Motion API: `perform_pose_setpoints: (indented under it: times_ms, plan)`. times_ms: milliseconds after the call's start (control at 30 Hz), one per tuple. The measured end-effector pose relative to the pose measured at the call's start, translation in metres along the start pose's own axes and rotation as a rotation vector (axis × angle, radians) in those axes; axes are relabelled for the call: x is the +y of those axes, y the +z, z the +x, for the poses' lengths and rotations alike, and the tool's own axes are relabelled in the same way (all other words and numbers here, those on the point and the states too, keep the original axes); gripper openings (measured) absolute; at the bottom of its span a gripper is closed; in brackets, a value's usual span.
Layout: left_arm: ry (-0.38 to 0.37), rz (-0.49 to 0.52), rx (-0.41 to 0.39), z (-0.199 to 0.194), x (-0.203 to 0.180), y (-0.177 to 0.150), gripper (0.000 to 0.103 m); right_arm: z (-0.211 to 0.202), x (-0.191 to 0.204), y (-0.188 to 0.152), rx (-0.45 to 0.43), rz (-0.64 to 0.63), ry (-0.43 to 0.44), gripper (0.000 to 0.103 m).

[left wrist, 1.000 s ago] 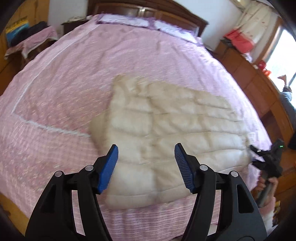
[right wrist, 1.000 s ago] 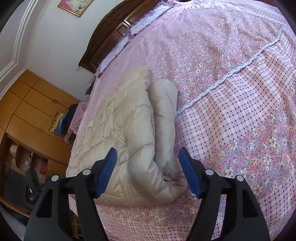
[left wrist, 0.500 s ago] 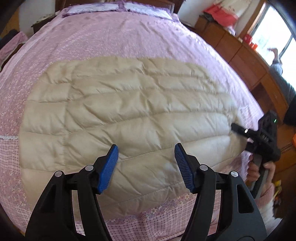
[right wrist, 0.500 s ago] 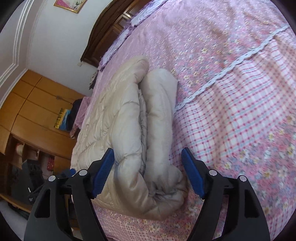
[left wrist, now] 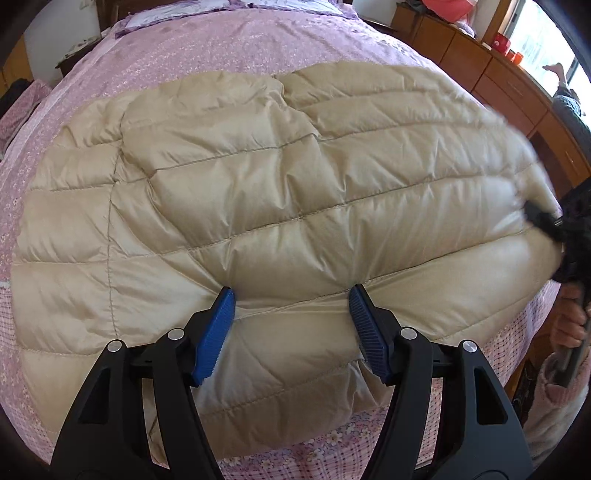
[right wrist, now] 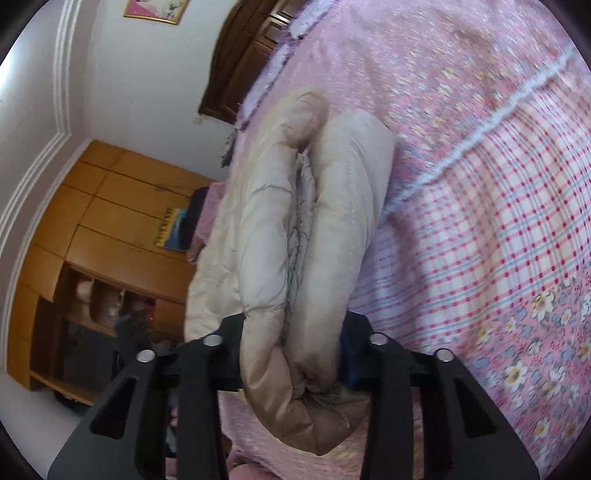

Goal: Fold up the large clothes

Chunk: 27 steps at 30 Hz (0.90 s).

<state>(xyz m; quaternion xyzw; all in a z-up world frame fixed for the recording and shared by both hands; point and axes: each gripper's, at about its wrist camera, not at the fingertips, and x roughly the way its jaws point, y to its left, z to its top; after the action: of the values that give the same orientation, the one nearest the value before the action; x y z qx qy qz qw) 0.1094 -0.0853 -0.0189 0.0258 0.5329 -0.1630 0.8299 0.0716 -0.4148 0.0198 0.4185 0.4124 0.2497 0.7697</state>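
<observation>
A beige quilted down jacket point(left wrist: 280, 199) lies folded on the pink bed point(left wrist: 240, 40). My left gripper point(left wrist: 291, 321) is open, its blue pads pressed down on the jacket's near edge with puffy fabric between them. My right gripper point(right wrist: 291, 350) is closed on the thick folded end of the jacket point(right wrist: 306, 236), whose two layers bulge between the jaws. In the left wrist view the right gripper point(left wrist: 554, 225) shows blurred at the jacket's right end.
The bed's wooden headboard point(right wrist: 240, 66) and pillows point(left wrist: 295, 5) are at the far end. Wooden cabinets point(left wrist: 491, 74) stand along the right side. A wooden wardrobe with shelves point(right wrist: 96, 236) stands beyond the left side.
My left gripper has moved down onto the jacket's near edge. My right gripper has moved forward and closed on the jacket's folded end.
</observation>
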Motion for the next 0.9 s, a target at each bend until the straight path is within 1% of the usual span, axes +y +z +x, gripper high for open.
perform_pose_setpoints:
  times_ms: [133, 267, 367, 467, 533, 567, 600, 667, 700, 767, 800, 833, 900]
  plan:
    - [-0.001, 0.011, -0.001, 0.003, 0.001, -0.003, 0.064, 0.001, 0.035, 0.004, -0.002, -0.052, 0.039, 0.031]
    - [-0.012, 0.013, -0.008, 0.003, 0.004, -0.004, 0.064, 0.013, 0.079, 0.006, 0.026, -0.128, 0.068, 0.031]
    - [-0.025, 0.009, -0.026, -0.002, 0.008, -0.006, 0.063, 0.026, 0.107, 0.006, 0.050, -0.181, 0.060, 0.030]
    - [-0.024, -0.003, -0.062, -0.025, 0.018, -0.011, 0.063, 0.037, 0.128, 0.009, 0.052, -0.236, 0.030, 0.030]
    - [-0.005, -0.009, -0.114, -0.050, 0.032, -0.018, 0.063, 0.043, 0.137, 0.012, 0.059, -0.256, 0.012, 0.030]
    - [0.020, -0.020, -0.139, -0.062, 0.041, -0.021, 0.063, 0.043, 0.139, 0.010, 0.063, -0.263, 0.006, 0.030]
    - [0.061, -0.047, -0.170, -0.076, 0.056, -0.027, 0.063, 0.045, 0.141, 0.009, 0.069, -0.270, 0.002, 0.030]
    - [0.130, -0.105, -0.205, -0.091, 0.080, -0.034, 0.062, 0.047, 0.149, 0.006, 0.081, -0.289, -0.008, 0.030]
    - [0.177, -0.148, -0.225, -0.099, 0.098, -0.040, 0.060, 0.046, 0.150, 0.005, 0.086, -0.297, -0.011, 0.030]
    - [0.212, -0.211, -0.229, -0.103, 0.123, -0.046, 0.049, 0.051, 0.158, 0.003, 0.096, -0.319, -0.018, 0.030]
    - [0.206, -0.258, -0.214, -0.100, 0.139, -0.048, 0.039, 0.055, 0.164, 0.002, 0.106, -0.331, -0.022, 0.030]
    - [0.187, -0.280, -0.205, -0.098, 0.149, -0.049, 0.026, 0.059, 0.169, 0.000, 0.116, -0.343, -0.028, 0.030]
    - [0.105, -0.317, -0.170, -0.086, 0.166, -0.050, 0.017, 0.066, 0.182, -0.004, 0.137, -0.369, -0.039, 0.030]
